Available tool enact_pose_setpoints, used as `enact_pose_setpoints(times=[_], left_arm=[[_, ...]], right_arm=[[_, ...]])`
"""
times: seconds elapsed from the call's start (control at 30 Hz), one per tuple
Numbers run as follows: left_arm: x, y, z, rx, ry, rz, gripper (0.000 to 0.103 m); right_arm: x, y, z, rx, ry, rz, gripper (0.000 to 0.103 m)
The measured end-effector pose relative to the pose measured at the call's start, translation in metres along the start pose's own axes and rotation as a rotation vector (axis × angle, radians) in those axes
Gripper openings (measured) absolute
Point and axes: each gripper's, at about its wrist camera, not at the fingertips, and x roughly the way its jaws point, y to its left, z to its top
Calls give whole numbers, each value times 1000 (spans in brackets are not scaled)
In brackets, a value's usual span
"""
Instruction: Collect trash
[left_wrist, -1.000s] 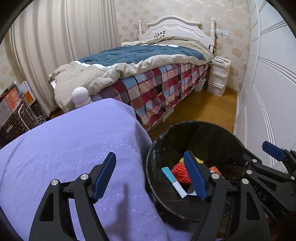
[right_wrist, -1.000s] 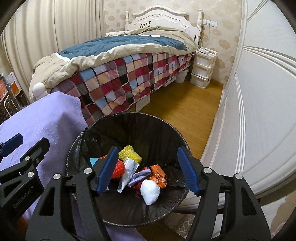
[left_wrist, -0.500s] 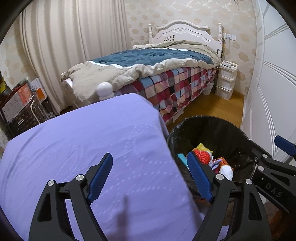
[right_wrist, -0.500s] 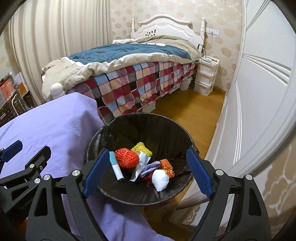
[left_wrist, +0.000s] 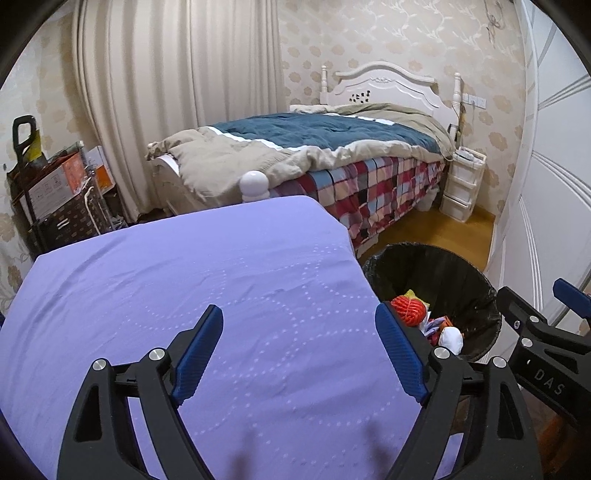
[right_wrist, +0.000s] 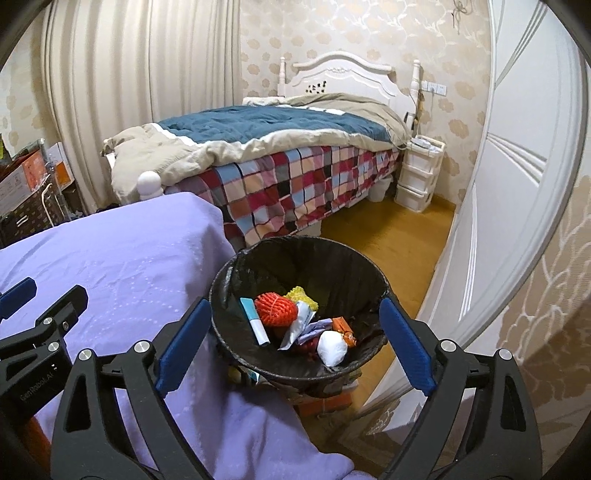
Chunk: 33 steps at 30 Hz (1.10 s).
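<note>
"DAS" stands in pale letters on the black body of the right gripper (left_wrist: 546, 373), off to the left gripper's right side. The left gripper's (right_wrist: 33, 376) black body carries small print like "GenRobot.AI", hard to read.

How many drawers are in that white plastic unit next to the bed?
3. The white drawer unit beside the bed's headboard end has them stacked: top, middle, bottom. None appear hidden.
</note>
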Motion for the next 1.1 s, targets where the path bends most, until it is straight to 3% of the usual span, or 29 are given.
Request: enact_pose_setpoints(times=[1.1], left_arm=[[-15,11,-4,-12,-26,12,82]], right_arm=[[-21,4,-4,-11,-20,0,90]])
